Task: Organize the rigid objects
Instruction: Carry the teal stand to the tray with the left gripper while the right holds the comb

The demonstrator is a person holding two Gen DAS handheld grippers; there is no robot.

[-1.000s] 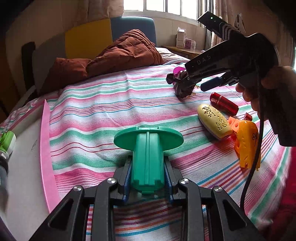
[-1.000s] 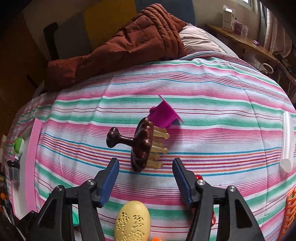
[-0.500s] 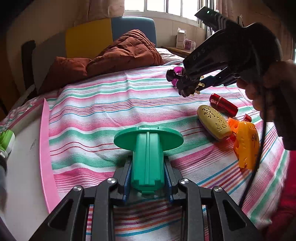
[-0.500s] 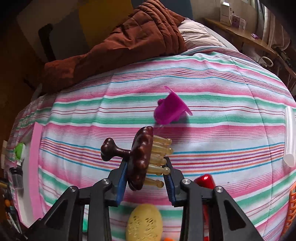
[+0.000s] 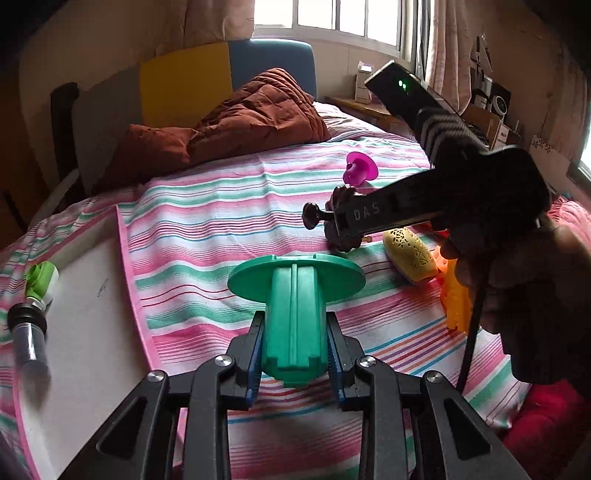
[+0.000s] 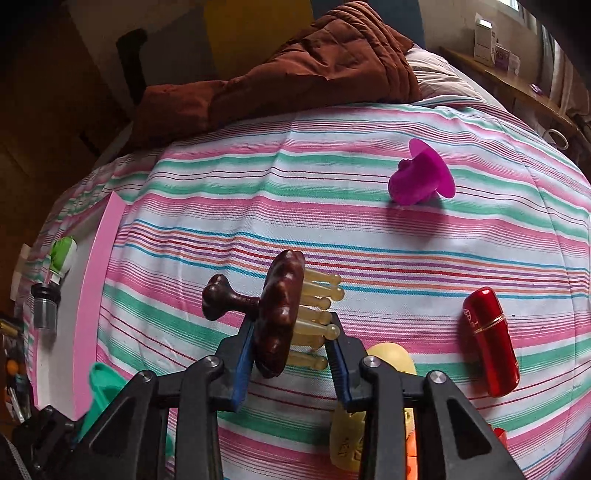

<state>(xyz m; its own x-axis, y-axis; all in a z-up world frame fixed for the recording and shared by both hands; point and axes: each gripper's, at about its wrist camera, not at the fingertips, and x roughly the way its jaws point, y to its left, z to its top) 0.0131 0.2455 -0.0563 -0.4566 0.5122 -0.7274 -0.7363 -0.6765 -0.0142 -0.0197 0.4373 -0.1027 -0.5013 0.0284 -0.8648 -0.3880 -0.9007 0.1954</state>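
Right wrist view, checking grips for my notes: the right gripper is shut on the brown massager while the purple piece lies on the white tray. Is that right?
Not quite. The right gripper is shut on the brown massager, but the purple piece lies on the striped bedspread, far from the white tray at the left edge. The right wrist view shows this.

Orange toy (image 5: 456, 306) — half behind hand (image 5: 524, 291)

A bed (image 5: 207, 206) with striped sheet fills the frame; brown quilt (image 5: 240, 122) upper centre, bright window (image 5: 332, 18) above.
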